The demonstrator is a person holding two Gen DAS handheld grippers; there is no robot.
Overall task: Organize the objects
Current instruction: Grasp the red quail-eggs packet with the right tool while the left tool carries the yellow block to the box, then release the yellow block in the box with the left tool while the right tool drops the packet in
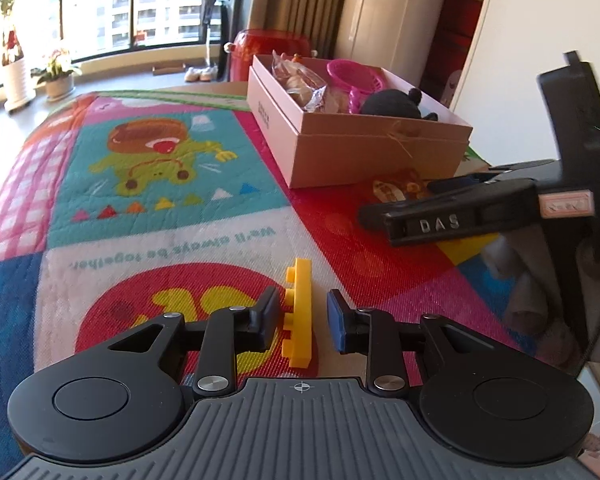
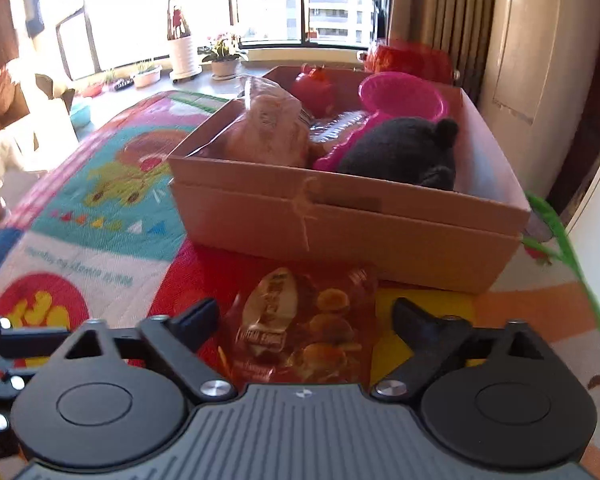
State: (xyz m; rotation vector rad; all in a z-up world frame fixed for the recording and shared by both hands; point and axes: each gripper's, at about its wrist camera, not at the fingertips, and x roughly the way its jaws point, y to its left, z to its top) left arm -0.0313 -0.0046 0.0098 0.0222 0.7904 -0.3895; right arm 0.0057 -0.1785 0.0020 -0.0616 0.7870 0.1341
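A yellow toy brick (image 1: 299, 312) stands on edge on the play mat between the fingers of my left gripper (image 1: 302, 319), which is open around it; its left side is close to or touching the left pad. My right gripper (image 2: 305, 320) is open around a red snack packet (image 2: 302, 326) lying on the mat just in front of the cardboard box (image 2: 340, 224). In the left wrist view the right gripper (image 1: 452, 216) is at the right, over the packet (image 1: 396, 188). The box (image 1: 380, 152) holds a bagged bread, a pink toy basket (image 2: 404, 96) and a dark knitted plush (image 2: 404, 152).
The colourful play mat (image 1: 160, 184) covers the surface. A red container (image 1: 272, 46) stands behind the box. Potted plants (image 2: 224, 56) line the window sill. A white wall (image 1: 540, 40) rises at the right.
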